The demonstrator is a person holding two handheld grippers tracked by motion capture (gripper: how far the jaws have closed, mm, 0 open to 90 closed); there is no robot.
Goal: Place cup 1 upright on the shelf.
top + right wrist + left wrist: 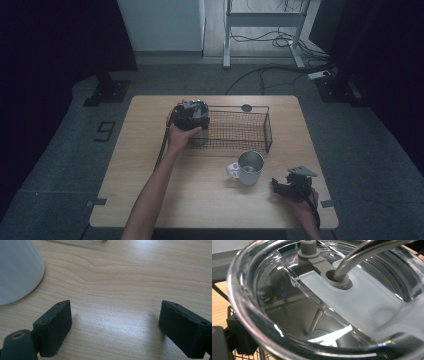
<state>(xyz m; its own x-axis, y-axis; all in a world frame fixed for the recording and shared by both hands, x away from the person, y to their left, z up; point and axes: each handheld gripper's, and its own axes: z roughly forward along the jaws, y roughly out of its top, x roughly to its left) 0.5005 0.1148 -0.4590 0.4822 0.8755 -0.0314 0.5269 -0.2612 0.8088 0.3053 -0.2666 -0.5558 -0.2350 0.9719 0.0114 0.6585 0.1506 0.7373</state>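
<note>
A grey tumbler (199,137) stands at the left end of a black wire basket (268,131). My left gripper (192,116) sits on top of it, shut on it. In the left gripper view its clear lid (362,302) with a metal straw (362,255) is very close, and one black finger (238,336) presses at the rim. A steel mug (249,167) with a white handle stands in front of the basket. My right gripper (280,186) rests open on the wood to the mug's right, with bare table between its jaws (115,325) and the mug's wall (17,267) at upper left.
The wooden table (200,200) has free room at its front and left. A small dark disc (246,107) lies behind the basket. Beyond the table are a grey floor, cables and a desk frame (227,40).
</note>
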